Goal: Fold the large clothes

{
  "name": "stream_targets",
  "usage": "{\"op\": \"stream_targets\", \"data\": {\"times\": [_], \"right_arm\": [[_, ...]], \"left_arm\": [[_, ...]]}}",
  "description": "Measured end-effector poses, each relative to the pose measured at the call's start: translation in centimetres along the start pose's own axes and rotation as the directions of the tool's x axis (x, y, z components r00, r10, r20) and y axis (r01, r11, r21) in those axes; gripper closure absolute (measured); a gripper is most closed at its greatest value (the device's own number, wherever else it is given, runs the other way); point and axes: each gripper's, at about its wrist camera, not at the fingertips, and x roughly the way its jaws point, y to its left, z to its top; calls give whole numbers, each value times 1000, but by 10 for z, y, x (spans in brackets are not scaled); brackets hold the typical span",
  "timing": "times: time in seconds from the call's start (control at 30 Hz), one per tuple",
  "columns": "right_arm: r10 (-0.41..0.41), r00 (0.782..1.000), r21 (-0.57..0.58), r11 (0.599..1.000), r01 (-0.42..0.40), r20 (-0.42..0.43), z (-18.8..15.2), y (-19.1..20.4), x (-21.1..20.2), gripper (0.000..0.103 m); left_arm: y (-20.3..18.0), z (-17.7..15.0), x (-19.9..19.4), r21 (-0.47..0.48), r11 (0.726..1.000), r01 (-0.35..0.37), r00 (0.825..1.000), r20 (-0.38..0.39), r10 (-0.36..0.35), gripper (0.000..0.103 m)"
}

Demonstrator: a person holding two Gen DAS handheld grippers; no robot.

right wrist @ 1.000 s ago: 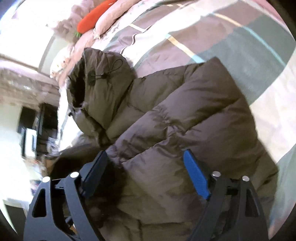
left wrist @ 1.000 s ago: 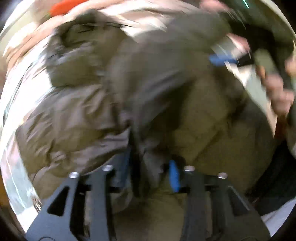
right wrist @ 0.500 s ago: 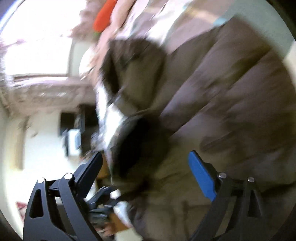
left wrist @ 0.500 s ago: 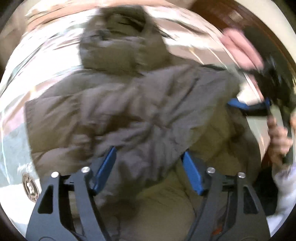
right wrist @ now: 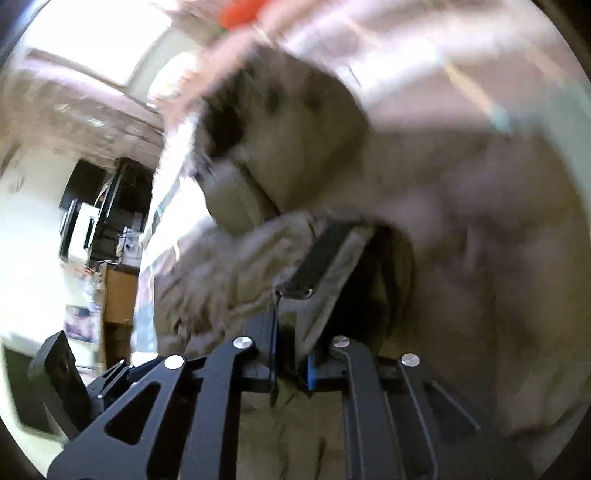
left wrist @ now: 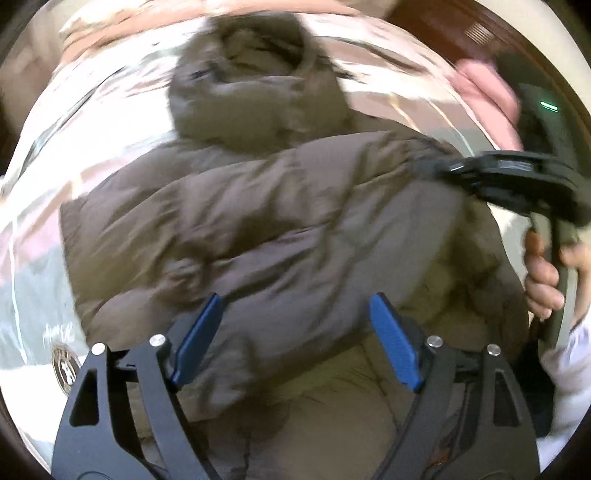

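Both claws work over a bulky brown quilted down jacket that lies spread on a bed with a pale striped cover of pink, white and grey bands. Its hood points away from the left wrist camera, and a padded sleeve is folded across the chest.

From the left wrist view, the left gripper hangs above the jacket's lower part with its blue-padded fingers spread wide; its jaws have just been opening further. Quilted cloth shows in the gap between them, yet the pads do not press on it.

On the same view's right side, the right gripper reaches in at the jacket's shoulder edge, held by a hand wrapped around its grey handle, with a white sleeve cuff below. From the right wrist view, the right gripper has its jaws drawn nearly together, having just been closing, and a fold of the brown jacket near a dark edge strip is pinched between the blue pads. Both views are blurred, so finer details of the seam cannot be made out.

At the bed's far end, the right wrist view shows a blurred orange object, and dark shelving stands beside the bed.
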Motion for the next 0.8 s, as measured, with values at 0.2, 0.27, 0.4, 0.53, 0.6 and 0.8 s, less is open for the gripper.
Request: {"op": "stream_targets", "data": {"times": [0.2, 0.27, 0.4, 0.53, 0.6, 0.8], "right_arm": [[-93, 995, -227, 969, 102, 46, 5, 36, 8, 49], [-241, 968, -168, 954, 249, 65, 7, 18, 13, 32], [-389, 897, -58, 911, 409, 210, 12, 0, -12, 32], [-166, 978, -201, 961, 189, 129, -4, 40, -8, 33], [-155, 986, -302, 939, 167, 64, -22, 65, 7, 33], [-366, 926, -436, 851, 292, -94, -54, 67, 81, 33]], "left_arm": [[30, -1, 10, -88, 992, -93, 995, -34, 90, 20], [35, -1, 10, -97, 986, -135, 991, -35, 132, 19], [45, 1, -1, -148, 965, -215, 976, 5, 218, 13], [58, 3, -4, -257, 942, -215, 974, 15, 226, 7], [57, 4, -1, -287, 920, -266, 960, 10, 281, 3], [38, 7, 45, -123, 914, -386, 918, -152, 367, 2]]}}
